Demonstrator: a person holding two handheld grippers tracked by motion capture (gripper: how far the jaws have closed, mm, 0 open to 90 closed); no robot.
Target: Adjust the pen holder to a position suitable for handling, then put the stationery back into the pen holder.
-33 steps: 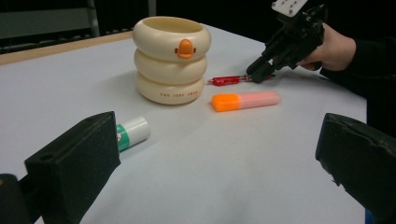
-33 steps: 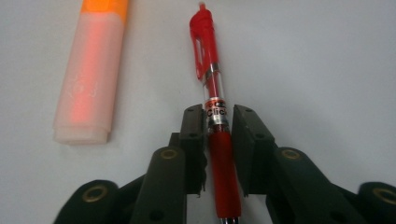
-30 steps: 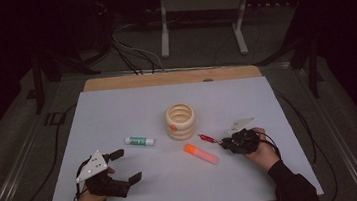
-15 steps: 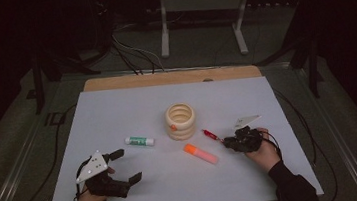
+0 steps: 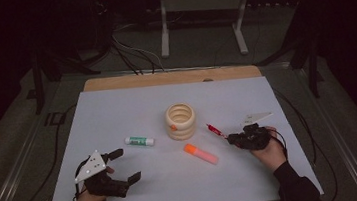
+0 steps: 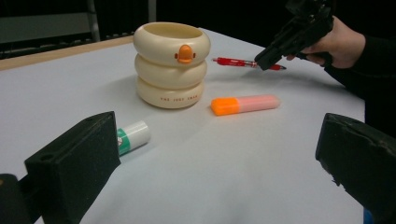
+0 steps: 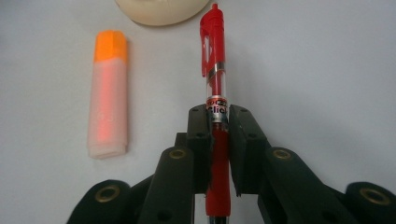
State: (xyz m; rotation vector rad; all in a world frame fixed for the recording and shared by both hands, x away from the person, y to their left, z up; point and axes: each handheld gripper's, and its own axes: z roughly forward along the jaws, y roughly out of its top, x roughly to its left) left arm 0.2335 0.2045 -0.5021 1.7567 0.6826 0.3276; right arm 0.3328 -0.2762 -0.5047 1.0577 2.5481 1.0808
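Right gripper (image 7: pixel 219 140) is clamped on a red clear-barrelled click pen (image 7: pixel 215 79), its long axis running straight out along the jaws toward the cream stacked-ring holder (image 5: pixel 180 121) just ahead over the pale surface (image 5: pixel 117 112). Left gripper (image 5: pixel 123 165) idles, jaws apart, well off.

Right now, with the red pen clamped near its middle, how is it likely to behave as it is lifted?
The red pen looks stiff and light, so it probably won't sag. Its smooth round barrel could slip or swivel between the right gripper pads. If dropped, its clip would likely stop it rolling far.
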